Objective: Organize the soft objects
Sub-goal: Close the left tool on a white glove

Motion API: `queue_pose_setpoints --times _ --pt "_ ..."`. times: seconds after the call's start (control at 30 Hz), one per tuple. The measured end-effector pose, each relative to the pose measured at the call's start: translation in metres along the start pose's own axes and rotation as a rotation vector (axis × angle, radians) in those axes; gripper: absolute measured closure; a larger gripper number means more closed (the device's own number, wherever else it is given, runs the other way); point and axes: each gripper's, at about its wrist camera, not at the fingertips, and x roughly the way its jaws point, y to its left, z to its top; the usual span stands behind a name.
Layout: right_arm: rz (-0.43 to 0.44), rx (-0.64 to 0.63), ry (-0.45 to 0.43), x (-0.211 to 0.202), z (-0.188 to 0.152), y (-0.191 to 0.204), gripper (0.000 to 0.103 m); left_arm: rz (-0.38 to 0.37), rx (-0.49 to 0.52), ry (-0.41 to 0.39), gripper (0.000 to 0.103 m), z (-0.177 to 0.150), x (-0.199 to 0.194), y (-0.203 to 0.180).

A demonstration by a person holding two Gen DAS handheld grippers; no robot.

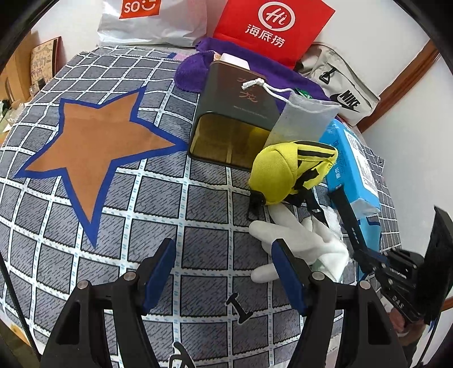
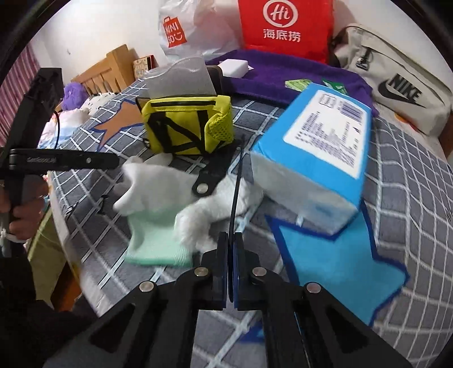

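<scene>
A yellow pouch (image 1: 283,169) (image 2: 187,124) with black straps lies on the checked bedspread (image 1: 141,212), in front of a dark tin (image 1: 235,113) tipped on its side. A thin black strap (image 2: 237,181) runs from the pouch into my right gripper (image 2: 230,237) (image 1: 338,189), which is shut on it. A white glove (image 1: 300,235) (image 2: 158,184) lies under the strap, beside a mint-green cloth (image 2: 153,240). My left gripper (image 1: 223,246) hangs open just left of the glove, nothing between its fingers.
A blue tissue pack (image 1: 354,161) (image 2: 311,147) lies right of the pouch. A grey drawstring bag (image 1: 305,119) leans on the tin. Behind are a purple towel (image 2: 283,73), a red paper bag (image 2: 283,25), a white plastic bag (image 1: 153,22) and a Nike bag (image 2: 396,90).
</scene>
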Motion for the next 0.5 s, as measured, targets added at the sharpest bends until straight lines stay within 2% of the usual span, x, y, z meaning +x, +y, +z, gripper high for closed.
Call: queue_pose_setpoints --times 0.2,0.5 --pt "-0.019 0.016 0.021 0.008 -0.012 0.001 0.099 -0.006 0.01 0.004 0.035 -0.001 0.003 -0.004" --pt "-0.008 0.028 -0.031 0.029 0.005 0.002 0.098 0.008 0.021 0.024 0.035 -0.001 0.012 -0.005"
